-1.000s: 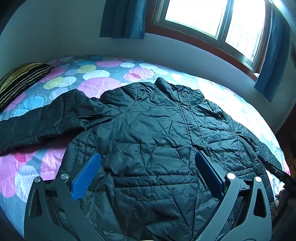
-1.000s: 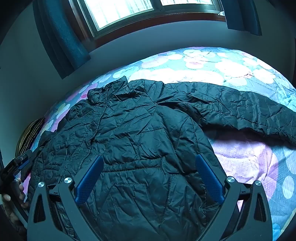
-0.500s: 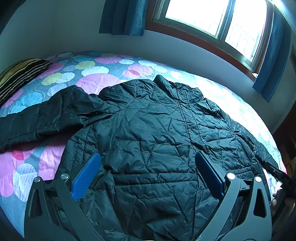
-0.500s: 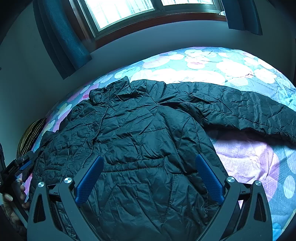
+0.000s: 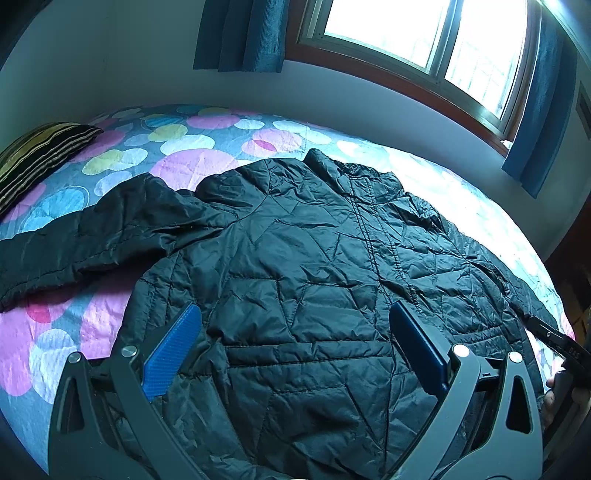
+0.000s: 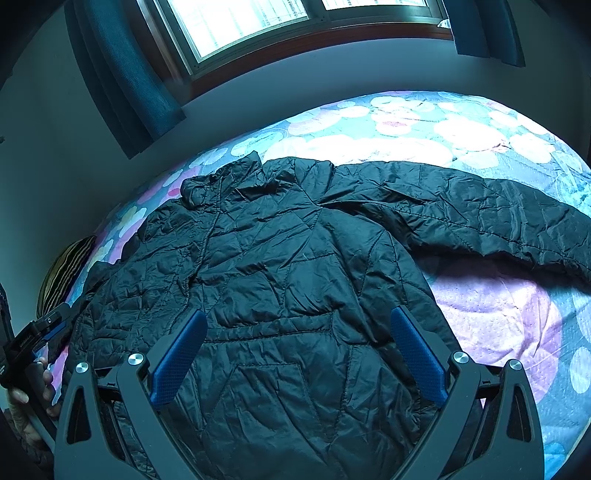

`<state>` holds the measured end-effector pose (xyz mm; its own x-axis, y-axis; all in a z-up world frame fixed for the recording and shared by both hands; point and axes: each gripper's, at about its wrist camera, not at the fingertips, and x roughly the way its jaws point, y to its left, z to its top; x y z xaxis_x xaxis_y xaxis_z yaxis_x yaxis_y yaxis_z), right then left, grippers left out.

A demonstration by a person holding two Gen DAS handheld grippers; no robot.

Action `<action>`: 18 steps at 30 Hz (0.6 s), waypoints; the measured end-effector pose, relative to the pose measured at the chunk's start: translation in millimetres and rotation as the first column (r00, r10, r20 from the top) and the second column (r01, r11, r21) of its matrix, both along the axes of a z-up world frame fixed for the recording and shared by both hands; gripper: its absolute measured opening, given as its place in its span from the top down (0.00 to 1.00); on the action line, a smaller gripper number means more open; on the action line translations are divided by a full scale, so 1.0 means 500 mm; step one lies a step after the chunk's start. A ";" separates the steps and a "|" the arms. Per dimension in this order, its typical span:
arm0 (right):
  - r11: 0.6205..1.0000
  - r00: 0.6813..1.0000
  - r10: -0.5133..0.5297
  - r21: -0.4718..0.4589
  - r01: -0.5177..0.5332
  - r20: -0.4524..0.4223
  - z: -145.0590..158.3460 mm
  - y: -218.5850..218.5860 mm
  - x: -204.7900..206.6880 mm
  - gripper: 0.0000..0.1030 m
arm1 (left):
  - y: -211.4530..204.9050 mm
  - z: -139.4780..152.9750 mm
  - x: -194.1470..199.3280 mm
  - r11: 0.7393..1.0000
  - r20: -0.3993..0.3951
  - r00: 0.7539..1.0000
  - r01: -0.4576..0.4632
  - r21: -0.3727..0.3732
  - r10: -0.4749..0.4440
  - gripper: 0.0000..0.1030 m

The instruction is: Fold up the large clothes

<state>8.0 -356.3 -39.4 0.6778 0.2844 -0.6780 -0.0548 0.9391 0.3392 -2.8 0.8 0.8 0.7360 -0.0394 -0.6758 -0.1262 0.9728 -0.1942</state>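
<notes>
A black quilted jacket [image 5: 314, 280] lies spread flat on the bed, collar toward the window, sleeves stretched out to both sides. It also shows in the right wrist view [image 6: 288, 280]. My left gripper [image 5: 295, 332] is open and empty, hovering over the jacket's lower body. My right gripper [image 6: 299, 336] is open and empty over the lower hem area. The left sleeve [image 5: 85, 236] runs out to the left; the right sleeve [image 6: 480, 218] runs out to the right. Each gripper shows at the other view's edge: the right one [image 5: 554, 339], the left one [image 6: 40, 332].
The bed has a quilt with pastel circles [image 5: 177, 147]. A striped pillow [image 5: 40, 151] lies at the far left. A wall with a window [image 5: 424, 40] and blue curtains [image 5: 243, 33] stands behind the bed.
Both grippers have drawn back and risen slightly, so the jacket sits a little lower and farther in view. The jacket has not moved.
</notes>
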 end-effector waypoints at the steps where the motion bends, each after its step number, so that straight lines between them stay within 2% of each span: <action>1: 1.000 1.000 0.002 0.003 -0.002 -0.002 -0.001 0.001 0.000 0.04 | -0.001 0.001 0.000 1.000 0.000 1.000 0.001 0.001 -0.001 0.02; 11: 1.000 1.000 0.003 0.021 -0.003 0.007 0.009 -0.015 0.002 0.04 | 0.004 -0.002 0.004 1.000 -0.008 1.000 -0.003 -0.011 0.003 0.02; 14: 0.999 0.999 -0.027 0.026 0.026 0.020 0.023 -0.053 0.007 0.04 | 0.015 -0.005 0.007 1.000 -0.005 1.000 -0.021 -0.005 0.021 0.02; 18: 0.987 0.991 -0.132 0.092 0.130 0.016 0.026 -0.160 0.018 0.04 | 0.036 -0.011 0.013 0.999 -0.008 0.999 -0.051 0.006 0.051 0.02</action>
